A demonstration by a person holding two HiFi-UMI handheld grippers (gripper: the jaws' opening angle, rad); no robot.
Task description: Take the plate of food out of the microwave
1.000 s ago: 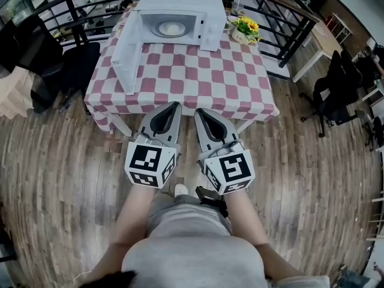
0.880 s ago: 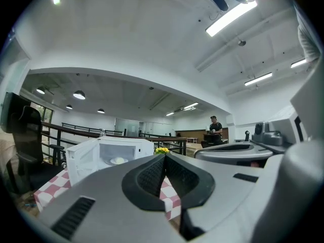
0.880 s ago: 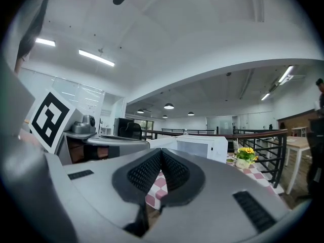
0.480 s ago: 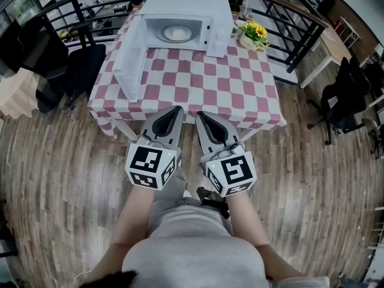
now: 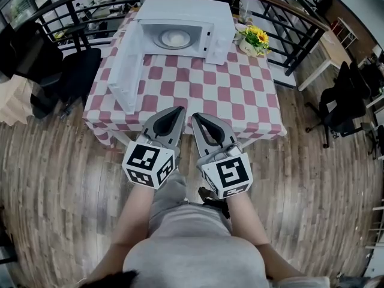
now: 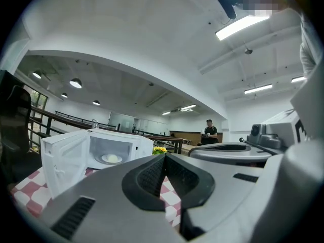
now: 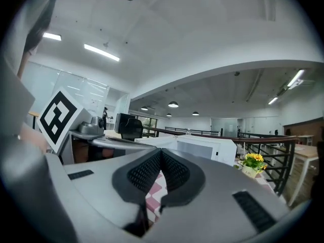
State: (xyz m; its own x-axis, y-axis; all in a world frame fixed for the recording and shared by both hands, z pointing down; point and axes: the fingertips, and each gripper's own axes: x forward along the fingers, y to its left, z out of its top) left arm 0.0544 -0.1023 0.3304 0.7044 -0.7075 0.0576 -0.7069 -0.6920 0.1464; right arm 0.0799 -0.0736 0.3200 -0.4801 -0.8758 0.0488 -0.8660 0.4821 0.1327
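Stepping closer, you brought left gripper and right gripper, both closed, empty, up to surface edge; plate waits inside open microwave.

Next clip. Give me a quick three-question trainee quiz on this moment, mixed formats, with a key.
1. Multiple choice: where is the plate of food relative to the microwave? A inside it; B on top of it; C beside it.
2. True or false: the left gripper and the right gripper are both shut and empty.
3. Fill in: the microwave door stands ___.
Key: 1 A; 2 true; 3 open.
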